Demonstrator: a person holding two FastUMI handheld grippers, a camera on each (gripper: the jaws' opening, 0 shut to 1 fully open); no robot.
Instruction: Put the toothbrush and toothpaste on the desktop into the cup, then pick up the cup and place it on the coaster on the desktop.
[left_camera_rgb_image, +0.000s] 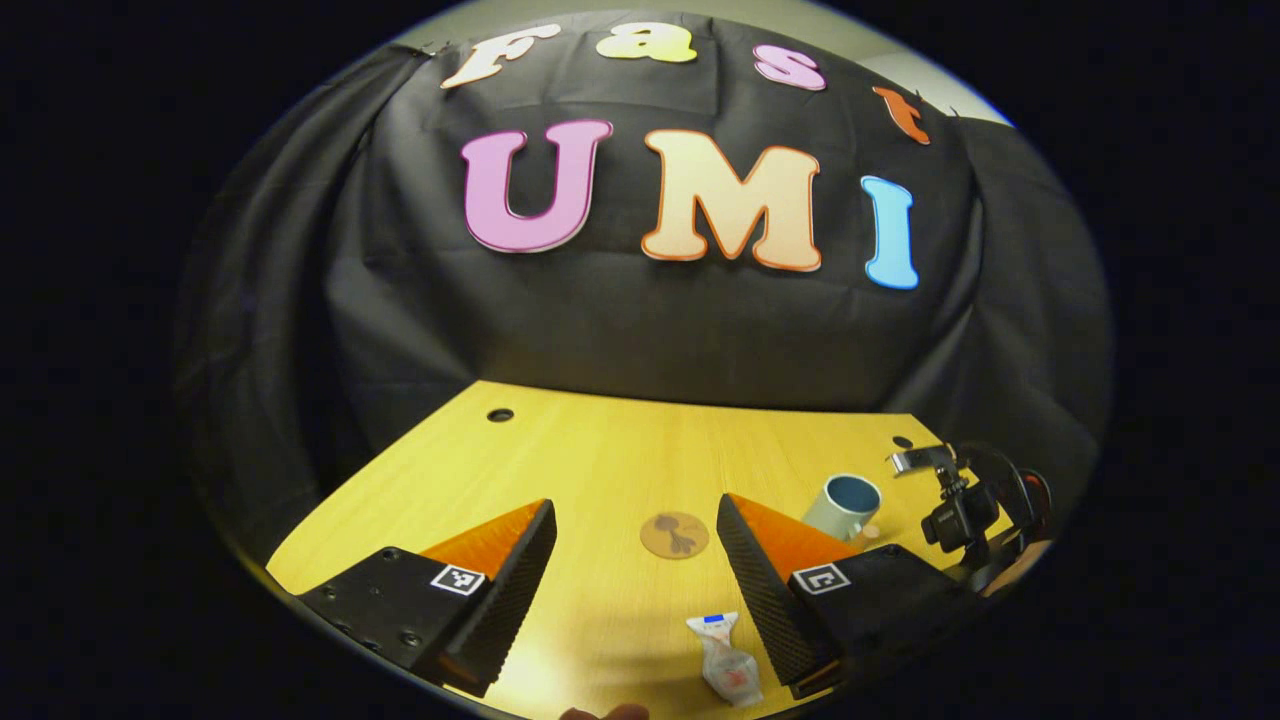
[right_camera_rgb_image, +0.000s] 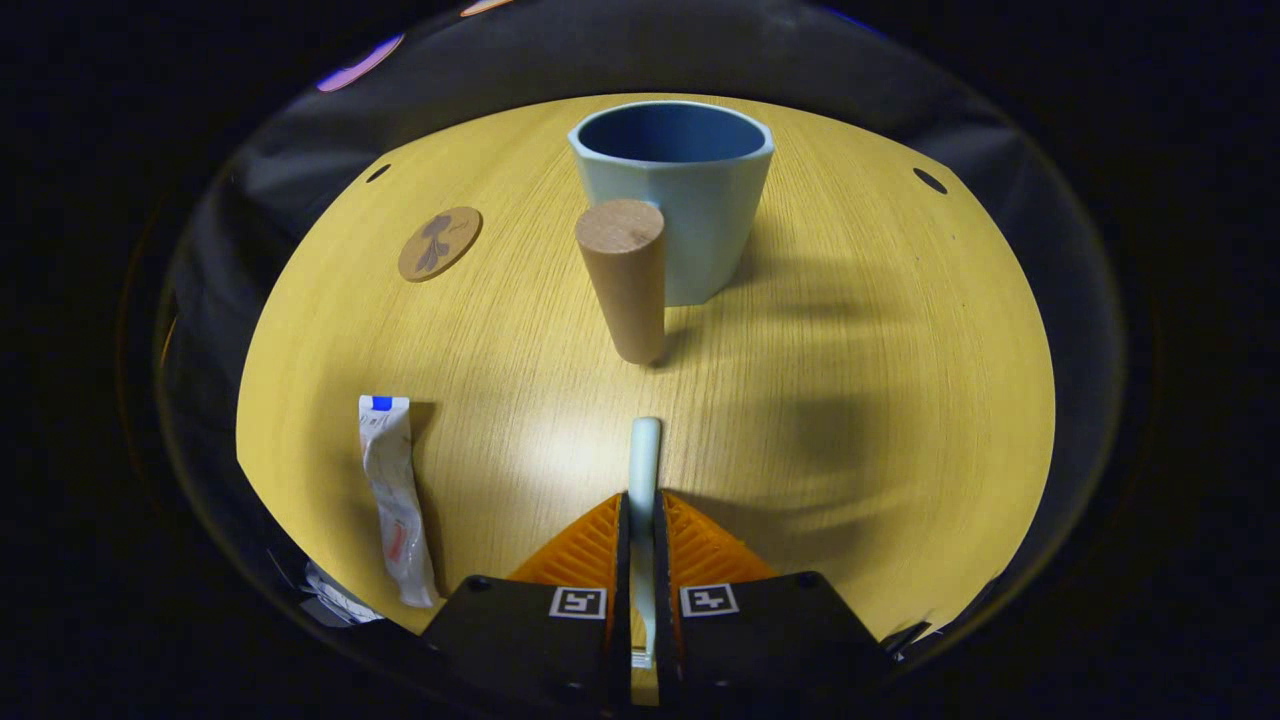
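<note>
Right gripper (right_camera_rgb_image: 643, 520) clamped on toothbrush (right_camera_rgb_image: 645, 470) before cup (right_camera_rgb_image: 672, 195); left gripper (left_camera_rgb_image: 635, 560) spread wide, toothpaste (left_camera_rgb_image: 725, 660) between fingers.

Yellow wood-grain desktop (left_camera_rgb_image: 600, 450) w/ cable holes — black cloth wall (left_camera_rgb_image: 620, 320) behind, light glare on wood.

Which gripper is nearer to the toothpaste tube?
Left. The toothpaste tube lies on the desk between the open left gripper fingers, by the right-hand one. The right gripper, holding the toothbrush, is off beside it.
</note>
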